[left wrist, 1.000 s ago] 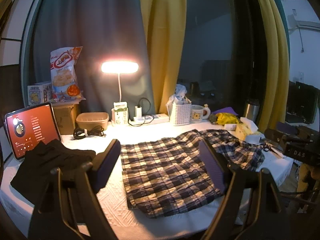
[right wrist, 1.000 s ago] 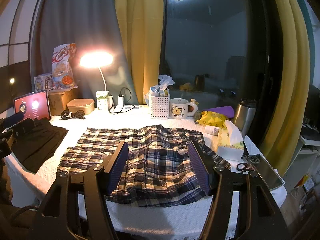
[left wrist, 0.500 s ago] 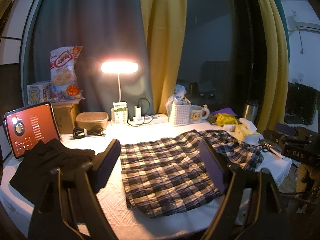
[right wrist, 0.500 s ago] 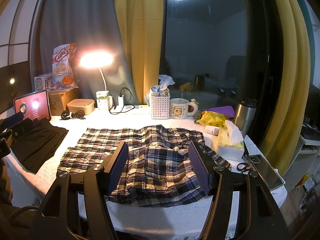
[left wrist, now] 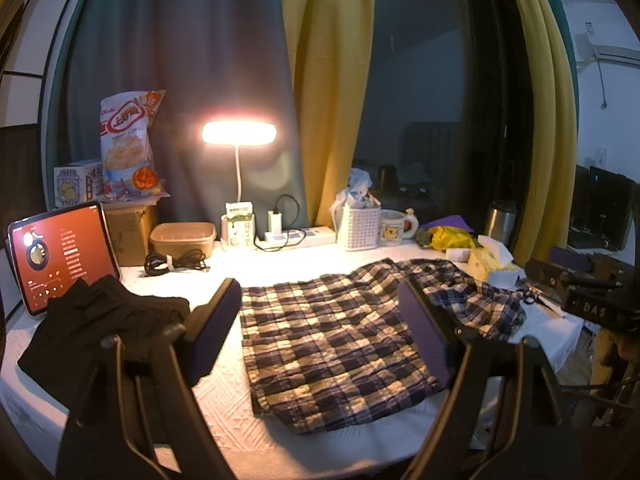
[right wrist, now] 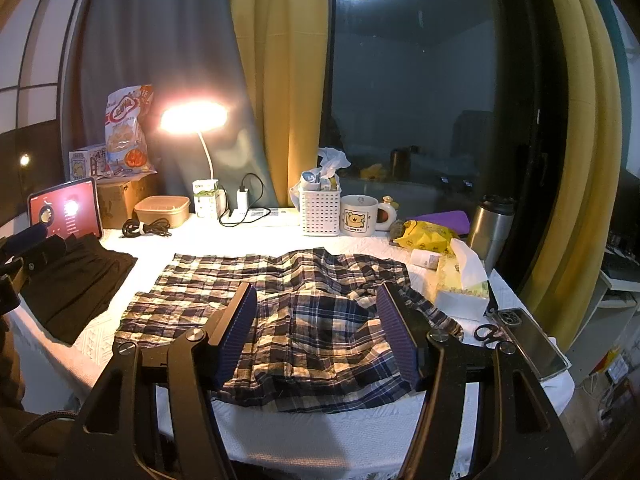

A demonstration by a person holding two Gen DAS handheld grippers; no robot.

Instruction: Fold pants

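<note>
On the lamp-lit white counter (right wrist: 280,432) the plaid pants (right wrist: 304,320) are seen spread just ahead of both wide, empty tongs, left (left wrist: 320,328) and right (right wrist: 316,332), so folding seems not yet begun and an edge must be gripped next.

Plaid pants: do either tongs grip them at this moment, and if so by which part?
Nothing is held. Both the left tongs and right tongs stand open above the plaid pants, which lie untouched on the table.
</note>
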